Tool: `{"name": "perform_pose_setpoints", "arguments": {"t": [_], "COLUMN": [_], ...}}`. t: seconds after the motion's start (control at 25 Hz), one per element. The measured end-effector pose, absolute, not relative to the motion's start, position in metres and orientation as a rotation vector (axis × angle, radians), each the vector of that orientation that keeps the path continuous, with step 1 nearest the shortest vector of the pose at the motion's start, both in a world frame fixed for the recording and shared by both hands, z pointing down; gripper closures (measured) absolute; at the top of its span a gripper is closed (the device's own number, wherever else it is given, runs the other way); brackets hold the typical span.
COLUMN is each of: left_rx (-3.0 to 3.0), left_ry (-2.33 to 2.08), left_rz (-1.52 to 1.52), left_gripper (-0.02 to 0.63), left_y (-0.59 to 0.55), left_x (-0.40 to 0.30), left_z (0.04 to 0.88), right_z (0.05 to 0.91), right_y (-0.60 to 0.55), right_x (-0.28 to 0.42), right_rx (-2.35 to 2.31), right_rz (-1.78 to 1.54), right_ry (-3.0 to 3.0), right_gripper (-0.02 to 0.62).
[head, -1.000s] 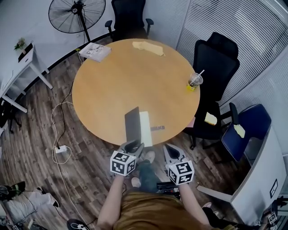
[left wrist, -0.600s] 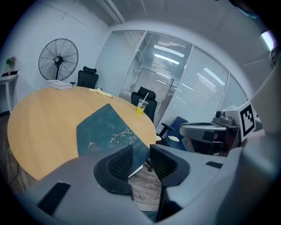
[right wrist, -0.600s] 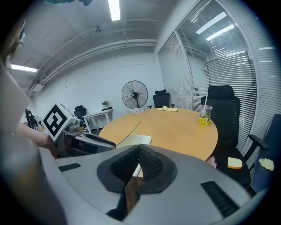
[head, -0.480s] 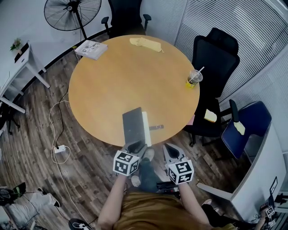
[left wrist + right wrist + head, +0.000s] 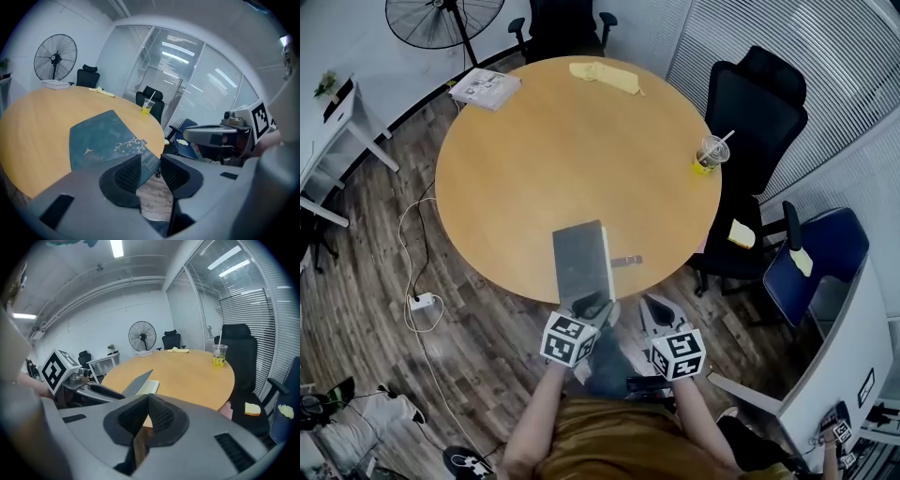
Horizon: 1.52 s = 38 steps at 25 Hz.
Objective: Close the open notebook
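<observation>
The notebook (image 5: 579, 258) lies at the near edge of the round wooden table (image 5: 534, 159). Its dark teal cover (image 5: 101, 138) slants low over the white pages (image 5: 149, 386), of which only a thin strip shows on the right. My left gripper (image 5: 592, 305) is at the cover's near corner. Its jaws have just been opening, and that corner (image 5: 150, 161) sits in the gap with neither pad pressing on it. My right gripper (image 5: 656, 305) hangs off the table edge to the right of the notebook, shut on nothing (image 5: 147, 399).
A small dark object (image 5: 626, 261) lies just right of the notebook. A cup with a straw (image 5: 710, 152) stands at the right rim, with a yellow cloth (image 5: 605, 77) and a magazine (image 5: 485, 88) at the far side. Black chairs (image 5: 759, 112) and a blue chair (image 5: 816, 253) stand to the right.
The cover has swung down to the right, from standing steeply to lying low over the white pages. Both grippers have sunk slightly.
</observation>
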<state>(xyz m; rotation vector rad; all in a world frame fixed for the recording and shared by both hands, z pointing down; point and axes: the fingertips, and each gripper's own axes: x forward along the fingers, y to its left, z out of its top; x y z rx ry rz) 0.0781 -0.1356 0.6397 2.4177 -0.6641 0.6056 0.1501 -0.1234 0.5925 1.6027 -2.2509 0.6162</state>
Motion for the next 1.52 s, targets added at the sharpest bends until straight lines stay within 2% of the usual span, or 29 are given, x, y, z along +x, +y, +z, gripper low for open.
{"name": "perform_pose_setpoints", "arguments": {"t": [0.28,0.32,0.36,0.64,1.0,1.52], "left_rx": [2.397,2.388,2.378,2.268,2.217,2.323], "left_ry": [-0.655,-0.679,-0.699,-0.720,-0.784,-0.930], "left_rz": [0.669,0.674,0.680,0.758,0.700,0.399], "left_gripper": [0.468,0.573,0.580,0.578,0.580,0.581], "left_y": [-0.137,-0.141,-0.144,-0.150,-0.158,-0.170], "left_x": [0.084,0.081,0.079,0.068,0.058,0.028], "left_z": [0.657,0.659,0.662,0.692,0.689,0.614], "right_z": [0.603,0.605,0.606,0.612,0.609,0.569], "right_y": [-0.130,-0.130,-0.130,-0.134,-0.140,-0.127], "right_x": [0.159,0.161,0.163,0.166,0.165,0.140], "right_rx": [1.610,1.613,1.616,1.614,1.590,1.603], "right_rz": [0.640,0.644,0.650,0.678,0.660,0.520], "right_ry": [-2.223,-2.216,-2.210,-2.194,-2.218,-2.300], "right_gripper": [0.584,0.584,0.584,0.584,0.584,0.584]}}
